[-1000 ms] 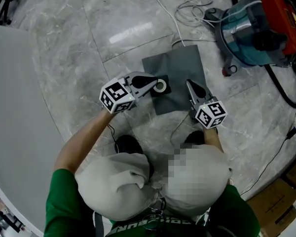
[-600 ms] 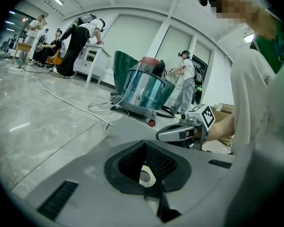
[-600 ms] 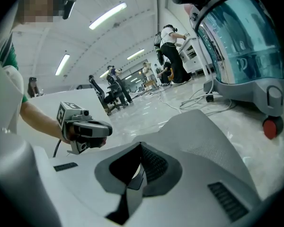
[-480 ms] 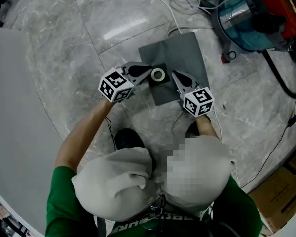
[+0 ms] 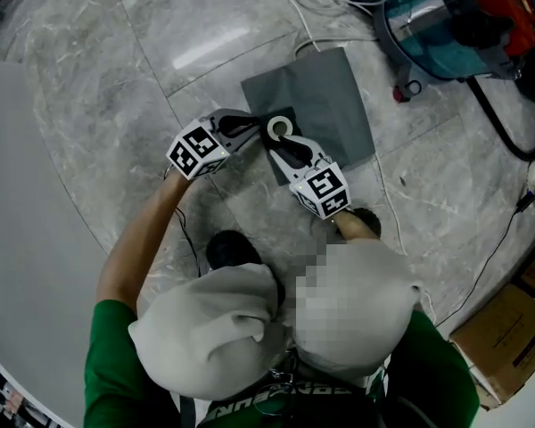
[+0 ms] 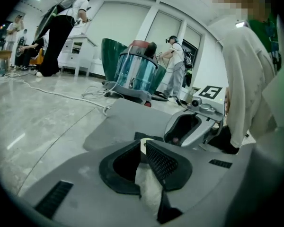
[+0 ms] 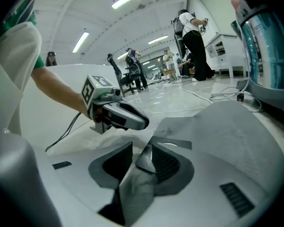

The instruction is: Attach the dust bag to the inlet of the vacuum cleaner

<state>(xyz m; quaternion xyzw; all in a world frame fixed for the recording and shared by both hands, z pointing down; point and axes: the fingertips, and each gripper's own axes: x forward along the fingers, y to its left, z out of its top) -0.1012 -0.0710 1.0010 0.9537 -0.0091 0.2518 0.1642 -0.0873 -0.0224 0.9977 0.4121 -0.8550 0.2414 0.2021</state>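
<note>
The dust bag [image 5: 325, 96] lies flat on the marble floor [image 5: 160, 43], a grey sheet in front of my knees. Its dark collar [image 5: 283, 114] and white ring [image 5: 279, 128] sit at the corner nearest me. Both tools meet at that collar.

My left gripper [image 6: 143, 144] comes in from the left with its jaws a little apart. The white ring shows in the gap at their tips. It looks to me as if the pads are not pressing on it, though the left gripper view is too tight there to be sure.

My right gripper [image 7: 144, 150] reaches in from the near side, its tips just beside the left one's. Its jaws have just been opening. A corner of the dark collar and some grey bag cloth stand between them, and the pads are not clamped on either.

The vacuum cleaner [image 5: 446, 16], teal drum with a red top, stands beyond the bag's far right side, clear of it. A white cable [image 5: 290, 7] runs across the floor up to the bag's far edge. A black hose [image 5: 499, 132] curves away from the cleaner on the right.
</note>
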